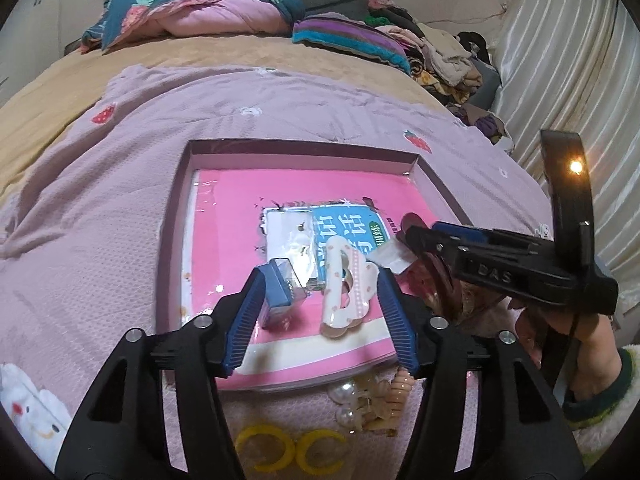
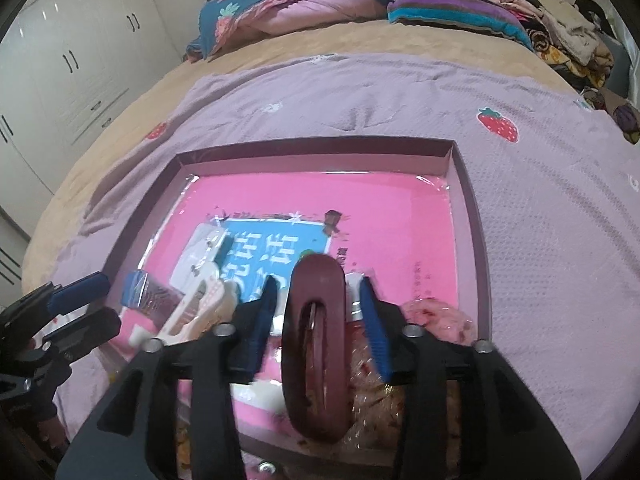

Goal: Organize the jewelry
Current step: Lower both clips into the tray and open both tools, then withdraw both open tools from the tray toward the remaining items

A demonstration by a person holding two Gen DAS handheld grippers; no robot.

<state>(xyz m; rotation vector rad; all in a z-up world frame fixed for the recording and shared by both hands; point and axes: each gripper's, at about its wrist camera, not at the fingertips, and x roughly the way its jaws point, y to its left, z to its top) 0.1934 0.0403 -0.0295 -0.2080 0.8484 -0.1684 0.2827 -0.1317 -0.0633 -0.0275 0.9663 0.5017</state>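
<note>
Glossy oval maroon hair claw (image 2: pixel 316 344)

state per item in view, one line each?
left claw: open, straddling the cream clip
right claw: open, dark red clip between its fingers
cream hair clip: lying flat in box
dark red hair clip: standing on edge
shallow box: lidless
blue box: closed, wrapped

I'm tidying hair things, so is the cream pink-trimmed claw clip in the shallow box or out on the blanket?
In the box: the cream pink-trimmed claw clip lies on the pink sheet inside the shallow box.
</note>
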